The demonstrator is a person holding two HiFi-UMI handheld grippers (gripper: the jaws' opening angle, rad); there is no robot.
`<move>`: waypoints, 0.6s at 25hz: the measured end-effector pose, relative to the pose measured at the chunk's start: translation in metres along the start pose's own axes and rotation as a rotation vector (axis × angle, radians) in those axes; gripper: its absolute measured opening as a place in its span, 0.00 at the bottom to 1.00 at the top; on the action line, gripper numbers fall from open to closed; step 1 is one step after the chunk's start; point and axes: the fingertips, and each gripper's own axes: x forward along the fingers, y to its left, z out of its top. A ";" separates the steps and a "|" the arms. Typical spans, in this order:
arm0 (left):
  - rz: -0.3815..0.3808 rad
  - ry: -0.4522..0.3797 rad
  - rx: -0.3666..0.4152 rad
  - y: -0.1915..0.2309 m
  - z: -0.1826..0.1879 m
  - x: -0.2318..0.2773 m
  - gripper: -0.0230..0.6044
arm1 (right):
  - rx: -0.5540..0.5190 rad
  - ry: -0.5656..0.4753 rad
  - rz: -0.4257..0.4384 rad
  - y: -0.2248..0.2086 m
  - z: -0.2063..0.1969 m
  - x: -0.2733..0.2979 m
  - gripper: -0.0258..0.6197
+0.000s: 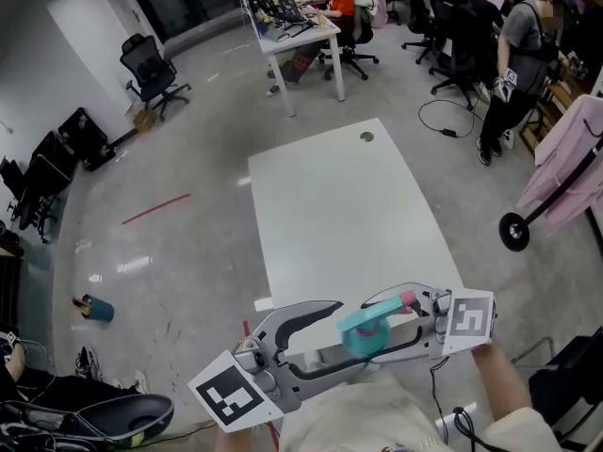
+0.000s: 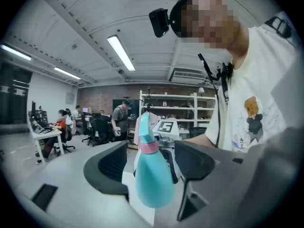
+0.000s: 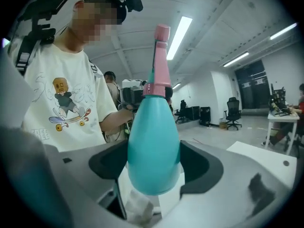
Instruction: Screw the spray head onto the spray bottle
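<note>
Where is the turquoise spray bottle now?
Low in the head view, by the near edge of the white table: the spray bottle is clamped by the right gripper, with the left gripper open around it.

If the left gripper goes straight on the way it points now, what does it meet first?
The teal spray bottle, between the open jaws of the left gripper, with a gap on each side; depth is unclear.

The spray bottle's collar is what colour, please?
Pink; the collar shows best in the right gripper view.
</note>
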 end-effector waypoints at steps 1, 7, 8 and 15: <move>0.073 -0.031 -0.037 0.007 0.003 -0.001 0.51 | 0.001 0.003 -0.042 -0.006 0.000 -0.002 0.58; 0.564 -0.076 -0.169 0.036 -0.004 -0.004 0.46 | -0.002 0.024 -0.345 -0.044 -0.004 -0.005 0.58; 0.622 -0.072 -0.195 0.041 -0.010 -0.004 0.44 | 0.004 0.021 -0.395 -0.049 -0.004 -0.005 0.58; 0.754 -0.101 -0.235 0.050 -0.016 0.001 0.30 | 0.000 0.074 -0.610 -0.068 -0.006 0.003 0.58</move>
